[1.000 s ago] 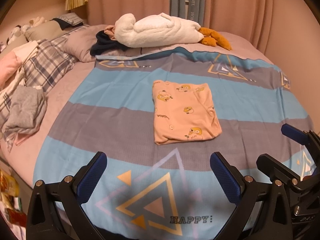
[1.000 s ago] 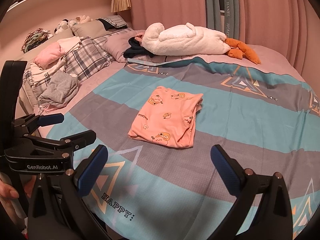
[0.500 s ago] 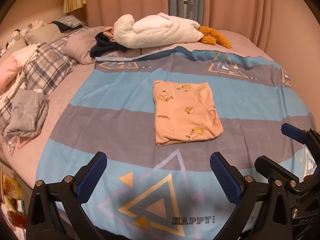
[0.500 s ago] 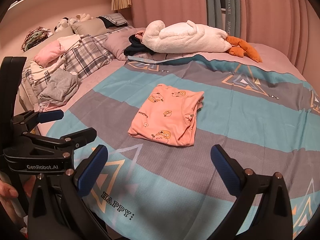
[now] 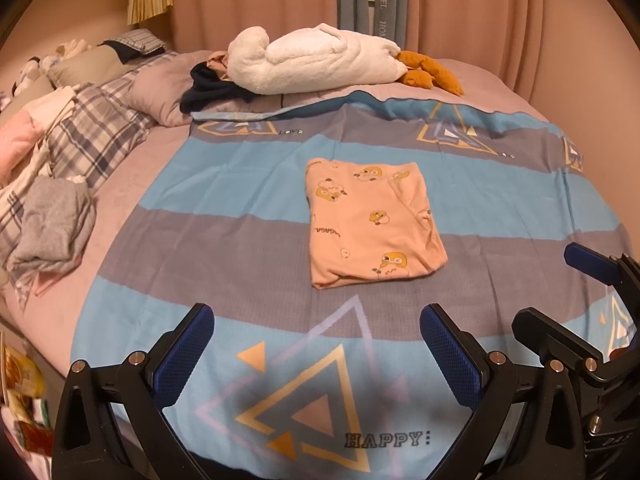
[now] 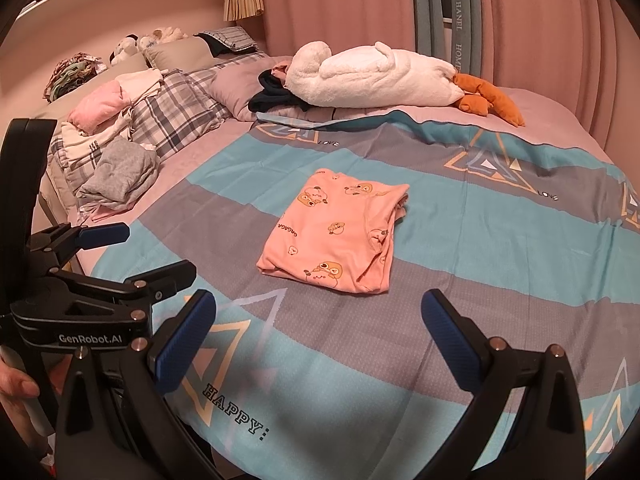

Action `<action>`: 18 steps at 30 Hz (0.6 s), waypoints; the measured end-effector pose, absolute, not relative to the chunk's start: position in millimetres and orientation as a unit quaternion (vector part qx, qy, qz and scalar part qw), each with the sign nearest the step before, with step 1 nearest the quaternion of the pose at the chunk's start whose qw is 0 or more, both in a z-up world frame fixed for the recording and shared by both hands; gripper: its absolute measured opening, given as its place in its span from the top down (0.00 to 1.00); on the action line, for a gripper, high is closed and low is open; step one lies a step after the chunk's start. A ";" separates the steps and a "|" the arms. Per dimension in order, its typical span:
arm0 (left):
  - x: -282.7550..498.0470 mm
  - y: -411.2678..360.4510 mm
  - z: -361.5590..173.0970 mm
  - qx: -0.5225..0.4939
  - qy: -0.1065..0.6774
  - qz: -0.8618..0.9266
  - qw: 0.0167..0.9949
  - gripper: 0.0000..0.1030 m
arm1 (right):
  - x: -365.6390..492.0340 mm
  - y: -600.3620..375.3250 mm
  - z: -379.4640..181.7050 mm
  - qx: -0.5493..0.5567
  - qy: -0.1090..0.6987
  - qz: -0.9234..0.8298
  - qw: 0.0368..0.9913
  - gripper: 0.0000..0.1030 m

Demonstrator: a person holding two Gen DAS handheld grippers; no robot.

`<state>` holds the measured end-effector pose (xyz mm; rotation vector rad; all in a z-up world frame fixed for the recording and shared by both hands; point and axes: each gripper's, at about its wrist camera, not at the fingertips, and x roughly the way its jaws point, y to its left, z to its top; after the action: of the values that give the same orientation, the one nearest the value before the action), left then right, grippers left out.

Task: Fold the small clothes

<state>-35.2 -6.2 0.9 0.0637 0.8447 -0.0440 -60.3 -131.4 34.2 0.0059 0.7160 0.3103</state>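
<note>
A small peach garment with cartoon prints (image 5: 372,222) (image 6: 340,232) lies folded into a neat rectangle in the middle of the striped blue and grey bedspread (image 5: 248,184) (image 6: 500,240). My left gripper (image 5: 316,346) hovers open over the near edge of the bed, well short of the garment, with nothing between its blue pads. My right gripper (image 6: 318,334) is open too and empty, also back from the garment. Each gripper shows at the edge of the other's view: the right one (image 5: 560,292) and the left one (image 6: 116,256).
A heap of unfolded clothes, grey (image 6: 120,172) and pink (image 6: 100,108), lies on plaid bedding (image 6: 176,120) at the left. A large white plush goose (image 5: 320,60) and dark clothing (image 5: 216,88) lie at the head. Curtains (image 5: 460,8) hang behind. A hand (image 6: 16,384) grips the left handle.
Both grippers have drifted back slightly and stay open. The folded garment has not moved.
</note>
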 end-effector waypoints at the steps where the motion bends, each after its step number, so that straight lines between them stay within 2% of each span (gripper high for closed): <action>1: -35.6 -6.0 1.0 0.031 0.409 -0.021 0.912 0.01 | -60.6 -131.1 34.3 0.003 0.349 0.152 0.925 0.00; 18: -34.7 -3.6 -1.6 0.030 0.411 -0.024 0.911 0.01 | -60.3 -130.5 34.6 0.003 0.349 0.152 0.925 0.00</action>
<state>-34.7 -3.6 -1.6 0.0620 0.8478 -0.0485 -60.3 -130.5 34.6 0.0055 0.7162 0.3116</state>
